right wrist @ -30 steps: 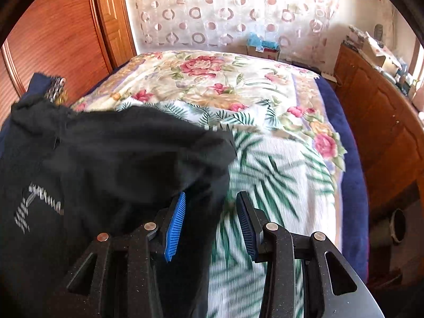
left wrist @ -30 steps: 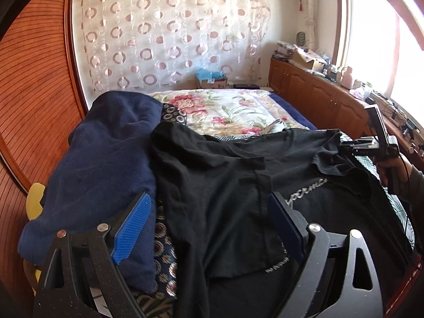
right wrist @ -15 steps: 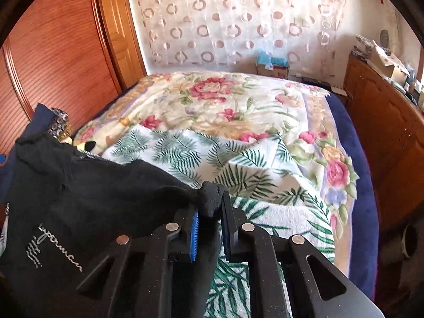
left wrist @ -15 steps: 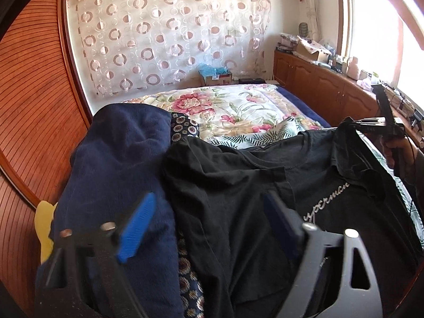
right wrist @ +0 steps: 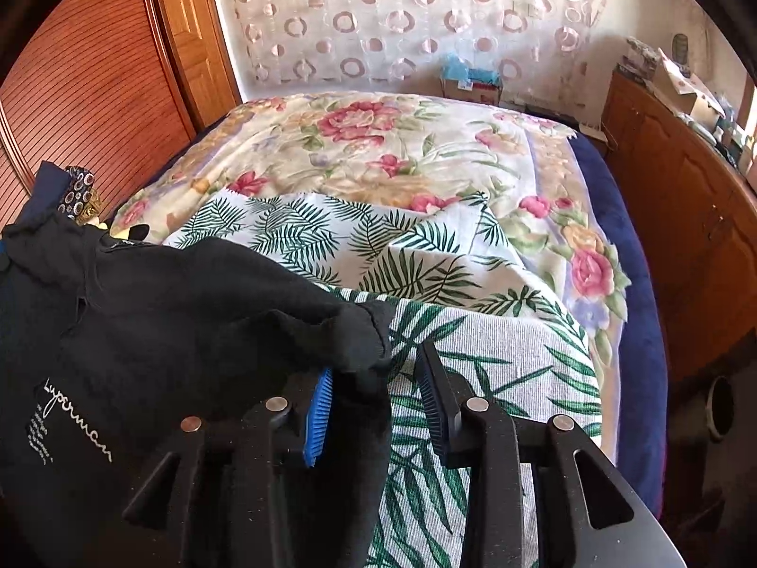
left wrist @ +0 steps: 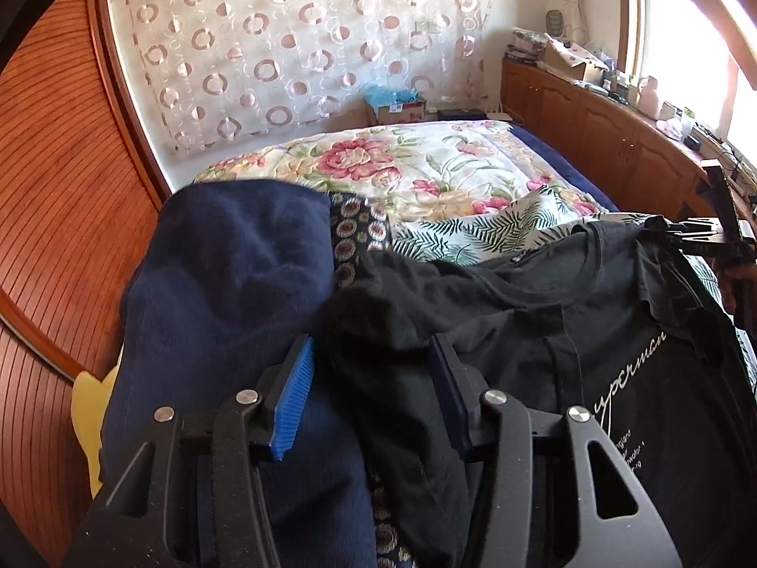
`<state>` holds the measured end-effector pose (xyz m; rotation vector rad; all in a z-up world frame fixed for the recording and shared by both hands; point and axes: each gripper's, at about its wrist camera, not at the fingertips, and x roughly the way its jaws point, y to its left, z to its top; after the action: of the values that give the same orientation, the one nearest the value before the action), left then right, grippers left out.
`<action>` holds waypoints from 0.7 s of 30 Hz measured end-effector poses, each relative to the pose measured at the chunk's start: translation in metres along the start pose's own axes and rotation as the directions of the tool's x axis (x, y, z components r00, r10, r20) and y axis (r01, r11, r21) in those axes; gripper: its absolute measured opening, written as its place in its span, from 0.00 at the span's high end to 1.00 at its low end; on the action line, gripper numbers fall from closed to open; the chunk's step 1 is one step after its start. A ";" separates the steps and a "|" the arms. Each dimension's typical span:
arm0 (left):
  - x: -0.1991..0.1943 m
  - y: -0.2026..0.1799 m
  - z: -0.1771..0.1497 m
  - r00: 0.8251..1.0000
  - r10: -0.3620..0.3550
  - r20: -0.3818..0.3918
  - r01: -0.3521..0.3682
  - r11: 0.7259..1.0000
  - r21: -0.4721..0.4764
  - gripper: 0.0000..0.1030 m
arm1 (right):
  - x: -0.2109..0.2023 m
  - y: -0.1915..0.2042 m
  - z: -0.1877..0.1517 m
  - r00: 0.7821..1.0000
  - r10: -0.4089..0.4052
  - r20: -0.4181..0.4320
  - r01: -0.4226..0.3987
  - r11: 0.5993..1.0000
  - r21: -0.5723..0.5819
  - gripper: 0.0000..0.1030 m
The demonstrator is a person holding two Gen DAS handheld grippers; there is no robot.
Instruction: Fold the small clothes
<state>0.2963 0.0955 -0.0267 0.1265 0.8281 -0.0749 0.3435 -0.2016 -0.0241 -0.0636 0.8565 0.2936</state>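
On the bed (right wrist: pixel 629 255): black T-shirt (left wrist: pixel 591 331), crumpled, white script print.
Left claw (left wrist: pixel 374 397): closing, sleeve between, unpinched.
Right claw (right wrist: pixel 374 402): reopening, sleeve loose between.

White cursive lettering, apparently "Superman", runs across the black T-shirt (left wrist: pixel 591 331) right of the left fingers; smaller lines beneath are illegible.

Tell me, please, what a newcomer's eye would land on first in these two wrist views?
First, the black T-shirt with white script lettering spread across the near end of the bed, its fabric between the blue pads of both grippers. Next, the cream bedspread with big pink flowers stretching towards the circle-patterned sheer curtain. A dark blue fleece garment is heaped at the left, beside the wooden wardrobe.
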 end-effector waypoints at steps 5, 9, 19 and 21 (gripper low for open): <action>0.007 -0.002 0.010 1.000 0.016 -0.005 -0.016 0.999 0.040 0.82 | 0.004 0.000 0.005 1.000 0.003 0.000 -0.003 1.000 0.002 0.65; -0.001 0.001 0.011 0.999 -0.042 0.007 0.042 0.999 0.033 0.94 | -0.001 0.007 0.004 1.000 -0.005 0.031 0.007 0.999 -0.053 0.88; -0.098 0.002 0.024 0.968 0.010 0.253 -0.009 1.000 -0.007 0.95 | -0.101 0.008 -0.002 0.954 -0.020 0.300 0.023 1.000 -0.006 0.92; -0.113 0.001 0.023 0.963 0.005 0.268 -0.003 1.000 -0.006 0.95 | -0.123 0.007 -0.006 0.945 -0.006 0.328 0.004 1.000 0.007 0.92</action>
<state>0.2375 0.0952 0.0722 0.1100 0.5573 -0.0839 0.2610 -0.2242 0.0652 -0.0096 0.5254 0.2870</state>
